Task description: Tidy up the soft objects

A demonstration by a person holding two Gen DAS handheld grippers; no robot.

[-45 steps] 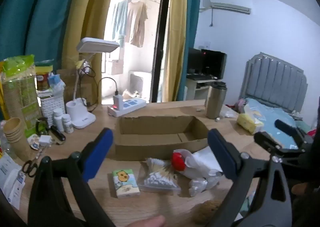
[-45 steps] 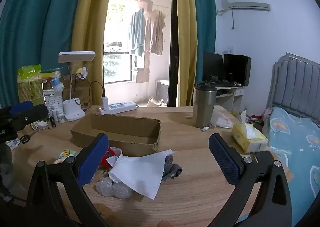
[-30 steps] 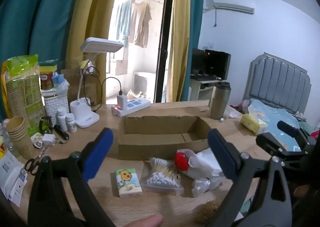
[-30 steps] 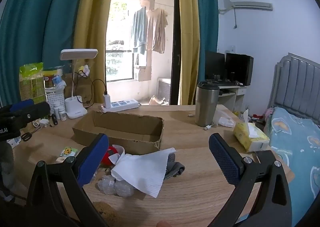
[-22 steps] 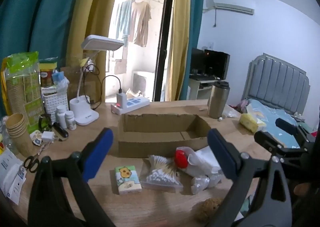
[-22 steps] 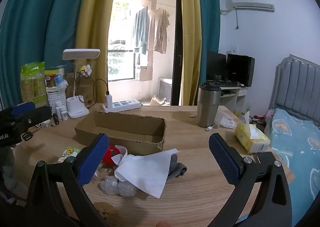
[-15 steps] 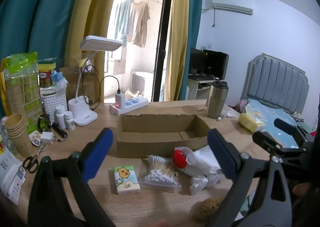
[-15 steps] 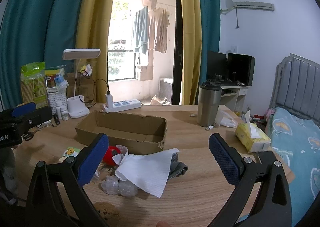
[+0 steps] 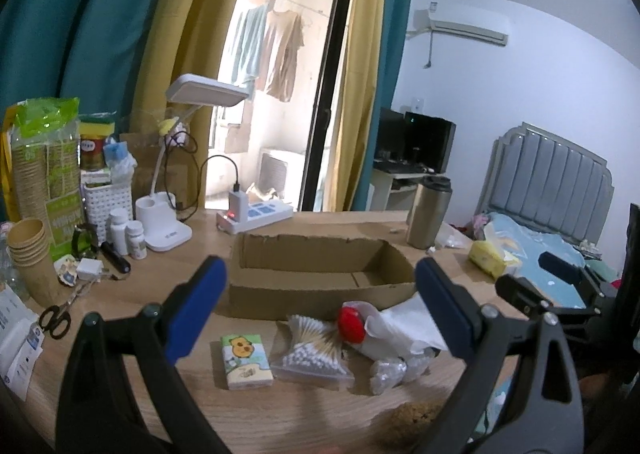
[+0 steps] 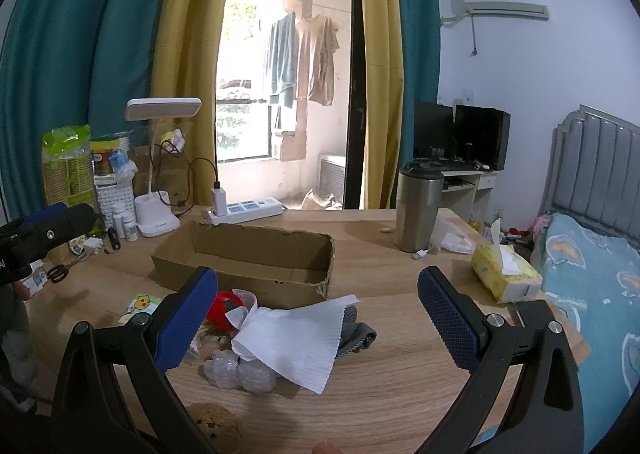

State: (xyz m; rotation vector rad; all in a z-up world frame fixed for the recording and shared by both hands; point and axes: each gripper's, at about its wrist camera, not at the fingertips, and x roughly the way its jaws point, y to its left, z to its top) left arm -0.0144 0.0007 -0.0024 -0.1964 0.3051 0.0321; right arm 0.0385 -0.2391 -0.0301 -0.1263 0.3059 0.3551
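**Both grippers held open above an unsorted pile**

A shallow cardboard box (image 9: pixel 320 274) is set lengthwise on the wooden table (image 10: pixel 400 286), its open top turned up and its inside bare — presumably placed there as the bin for the soft things. Just in front of its near wall the items are gathered in a loose heap: a white paper towel (image 10: pixel 296 338) draped over a grey cloth (image 10: pixel 356 334), a red ball (image 9: pixel 351 324) tucked at the towel's edge, a bag of cotton swabs (image 9: pixel 310 350), a small tissue pack (image 9: pixel 245 361) and crumpled bubble wrap (image 10: pixel 236 372). A brown sponge (image 10: pixel 214 420) is seen nearer the table edge, apart from the heap.

The left gripper (image 9: pixel 320 312) is held level over the near part of the table, jaws spread wide and nothing between them, aimed at the box and pile. The right gripper (image 10: pixel 318 312) is likewise spread and empty, pointed over the paper towel. Neither is touching any item; nothing appears to have been sorted yet, and the towel is judged the likeliest first pick.
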